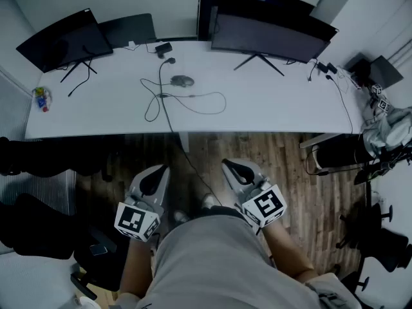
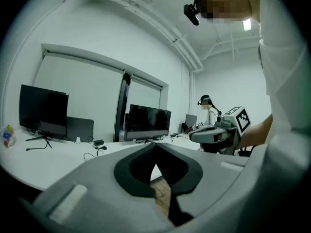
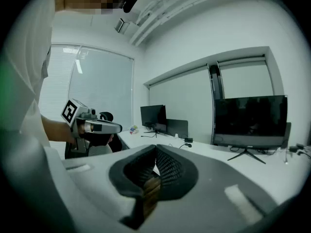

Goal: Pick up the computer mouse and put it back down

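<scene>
Left hand-held gripper [image 1: 162,170]: closed, jaw tips meeting, nothing btwn them, just a bit of wood floor [image 1: 290,166] showing thru the gap lower down in its own view. Right hand-held gripper [image 1: 228,166]: same deal, jaws together and empty. The person holds both close to the body, side by side but apart, roughly level and pointing toward the desk [image 1: 96,111]. Both hang over the floor, short of the desk's front edge.

The mouse [image 1: 182,80] sits on the desk around the middle, well apart from both grippers, w/ nothing touching it. A thin cable [image 1: 193,102] loops across the desk just in front of the mouse, and a small black box [image 1: 163,47] lies further back. At the back of the desk there's a dark monitor [image 1: 61,40] on the left and a wider monitor [image 1: 270,37] on the right. There's also a small colourful thing [image 1: 42,98] at the desk's far left edge, can't tell what it is tbh.
</scene>
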